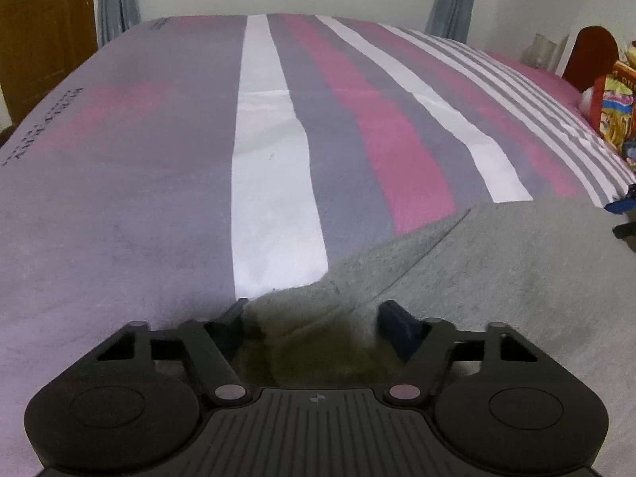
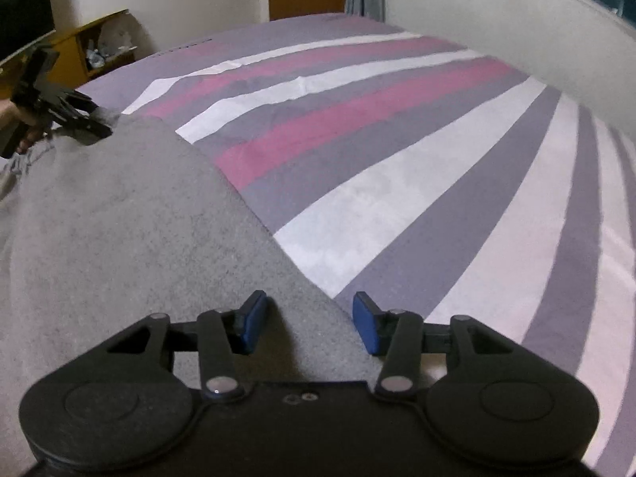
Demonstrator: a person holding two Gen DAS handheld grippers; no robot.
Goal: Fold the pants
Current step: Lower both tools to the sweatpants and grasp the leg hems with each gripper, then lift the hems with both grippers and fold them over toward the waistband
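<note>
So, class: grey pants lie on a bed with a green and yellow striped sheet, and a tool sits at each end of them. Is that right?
Not quite. The sheet is striped pink, grey and white, as the right wrist view shows. The grey pants and the tools at their ends are as stated.

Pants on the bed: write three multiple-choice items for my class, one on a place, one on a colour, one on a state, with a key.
1. Where do the pants lie?
A. on the striped bed sheet
B. on the floor
C. over a chair

2. What colour are the pants?
A. pink
B. grey
C. black

3. How do the jaws of the right gripper stand?
A. shut tight on nothing
B. out of view
C. apart, with the pants' edge between them

Key: 1 A, the fabric spreads across the stripes; 2 B, it looks plain grey in both views; 3 C, the blue pads stand either side of the edge.
</note>
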